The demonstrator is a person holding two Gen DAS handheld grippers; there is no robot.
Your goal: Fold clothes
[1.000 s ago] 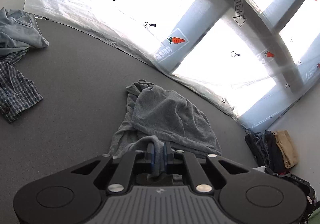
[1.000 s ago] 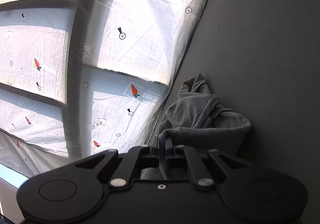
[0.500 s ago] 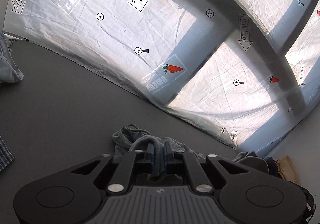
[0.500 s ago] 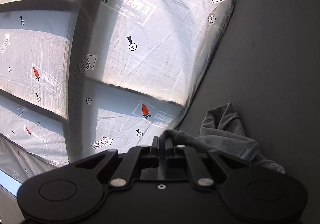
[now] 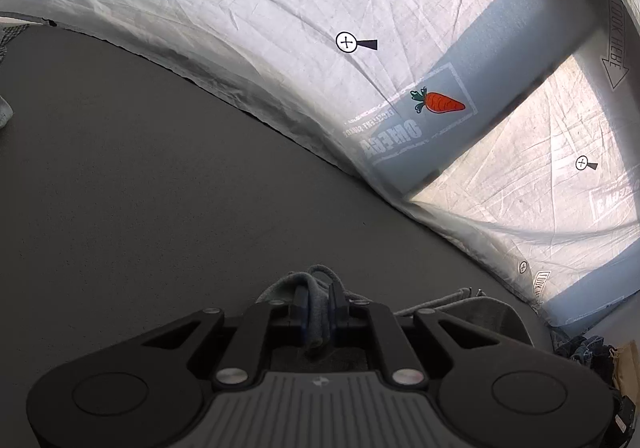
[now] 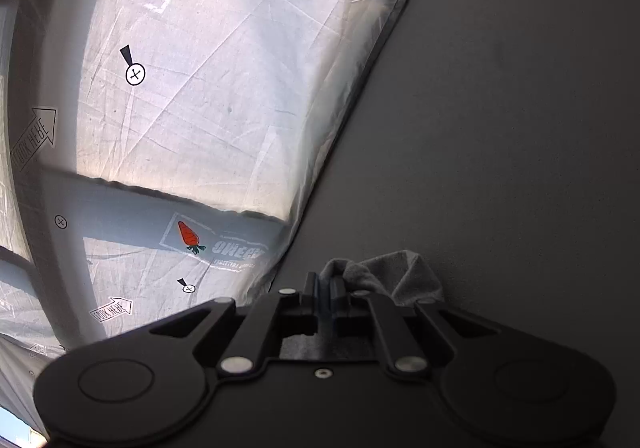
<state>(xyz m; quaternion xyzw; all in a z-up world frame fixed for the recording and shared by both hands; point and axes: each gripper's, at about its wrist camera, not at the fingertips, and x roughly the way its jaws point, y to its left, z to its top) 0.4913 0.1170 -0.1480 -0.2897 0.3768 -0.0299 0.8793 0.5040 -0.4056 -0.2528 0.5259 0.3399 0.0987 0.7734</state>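
The grey garment [image 5: 316,300] is bunched between my two tongs, low over the dark grey table [image 5: 160,187] near its far edge. My left tongs [image 5: 318,298] are clenched on a thick fold of it — more of the cloth trails off to the right. My right tongs [image 6: 328,288] pinch another thin edge of the same garment [image 6: 384,276], which puckers up just beside them. Past the table edge hangs a creased white sheet [image 5: 300,7] printed with carrots, arrows and crosshair marks — daylight glows through it.
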